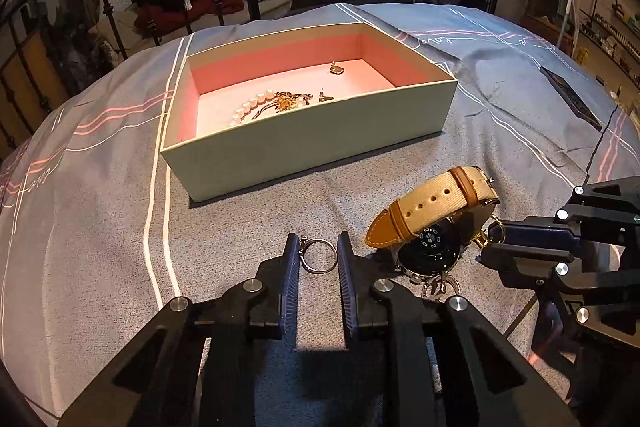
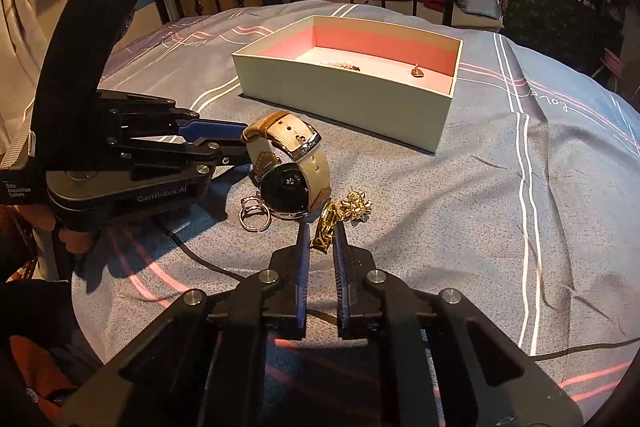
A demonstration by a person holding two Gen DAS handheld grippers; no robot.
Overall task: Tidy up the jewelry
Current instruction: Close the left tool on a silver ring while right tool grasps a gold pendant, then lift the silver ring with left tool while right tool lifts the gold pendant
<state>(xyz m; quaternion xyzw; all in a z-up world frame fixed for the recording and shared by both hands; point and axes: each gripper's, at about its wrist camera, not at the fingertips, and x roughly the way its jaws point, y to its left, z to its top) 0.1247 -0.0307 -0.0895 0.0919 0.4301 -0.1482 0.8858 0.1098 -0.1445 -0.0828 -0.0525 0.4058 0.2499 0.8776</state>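
Fingers (image 1: pixel 345 259) of the left gripper (image 1: pixel 319 255) are standing narrowly parted around the thin, slippery silver ring (image 1: pixel 318 255) lying on the bed (image 1: pixel 100 227) near the open jewelry box (image 1: pixel 312 143), needing a grip across its stiff band.

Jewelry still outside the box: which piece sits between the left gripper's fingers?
The silver ring, lying flat on the bedspread between the left gripper fingers. The watch lies beside it, and the gold chain piece is in the right gripper.

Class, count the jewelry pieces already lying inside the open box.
3, perhaps more behind its near wall: a pearl-and-gold bracelet at front left, a small gold earring beside it, another gold earring farther back.
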